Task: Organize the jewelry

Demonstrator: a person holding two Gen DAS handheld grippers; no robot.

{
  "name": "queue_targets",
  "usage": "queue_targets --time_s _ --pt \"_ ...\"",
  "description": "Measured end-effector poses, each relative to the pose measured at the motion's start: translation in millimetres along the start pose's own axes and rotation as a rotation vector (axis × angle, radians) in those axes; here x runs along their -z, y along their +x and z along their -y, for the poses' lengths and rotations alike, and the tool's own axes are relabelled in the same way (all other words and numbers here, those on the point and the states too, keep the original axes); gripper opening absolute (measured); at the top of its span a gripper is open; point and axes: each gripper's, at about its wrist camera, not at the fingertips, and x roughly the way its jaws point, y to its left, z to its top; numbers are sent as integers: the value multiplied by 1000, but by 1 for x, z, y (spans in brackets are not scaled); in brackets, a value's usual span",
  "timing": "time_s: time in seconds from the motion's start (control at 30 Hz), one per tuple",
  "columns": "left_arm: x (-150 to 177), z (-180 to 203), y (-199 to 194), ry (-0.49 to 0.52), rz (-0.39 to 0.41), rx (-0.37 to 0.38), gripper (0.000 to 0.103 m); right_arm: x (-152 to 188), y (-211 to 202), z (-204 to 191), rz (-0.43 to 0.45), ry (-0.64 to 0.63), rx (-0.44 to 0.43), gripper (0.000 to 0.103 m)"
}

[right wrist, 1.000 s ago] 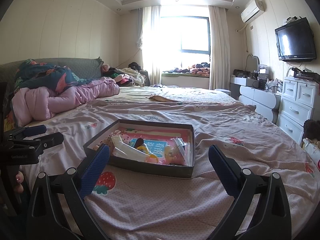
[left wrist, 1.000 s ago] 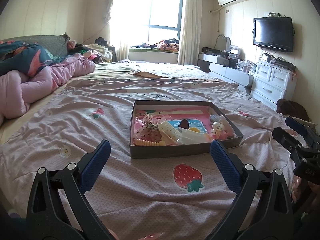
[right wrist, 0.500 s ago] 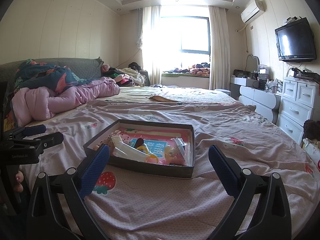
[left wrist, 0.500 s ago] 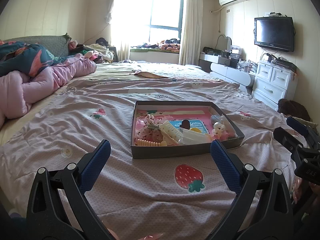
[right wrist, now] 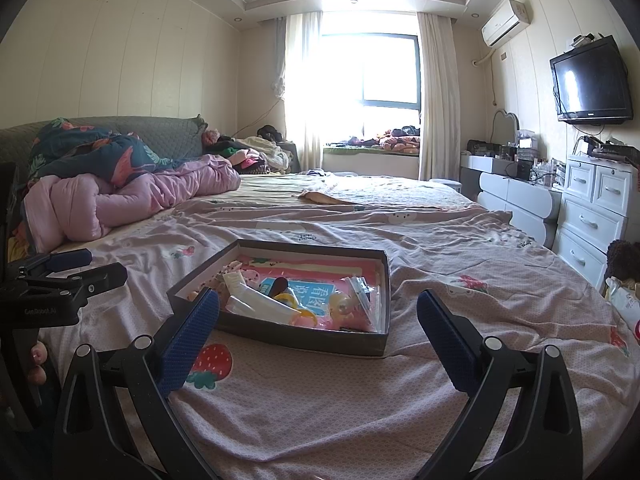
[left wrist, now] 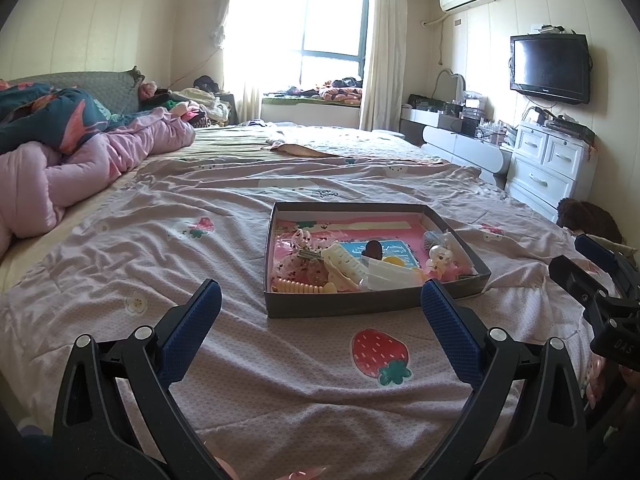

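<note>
Hovering both grippers spread wide and empty over the bedspread (left wrist: pixel 120 264): our left gripper (left wrist: pixel 320 300), our right gripper (right wrist: pixel 318 310); box (left wrist: pixel 372 306) of jewelry (left wrist: pixel 348 264) sits center frame.

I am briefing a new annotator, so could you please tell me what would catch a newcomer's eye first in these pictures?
First, the shallow grey cardboard box with a pink lining, resting mid-bed on the pink strawberry-print bedspread and crowded with hair clips and trinkets. Next, the two open grippers framing it from the near edge, left gripper and right gripper, their blue-padded fingers spread and empty. Behind, the bright sunlit window glares on the far wall.
</note>
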Motion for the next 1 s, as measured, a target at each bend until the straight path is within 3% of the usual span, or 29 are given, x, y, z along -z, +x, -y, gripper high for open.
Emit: queue_targets --time_s 1.0 --pt "-1 -9 -1 -5 -6 -2 92 -2 -2 0 5 -12 -1 96"
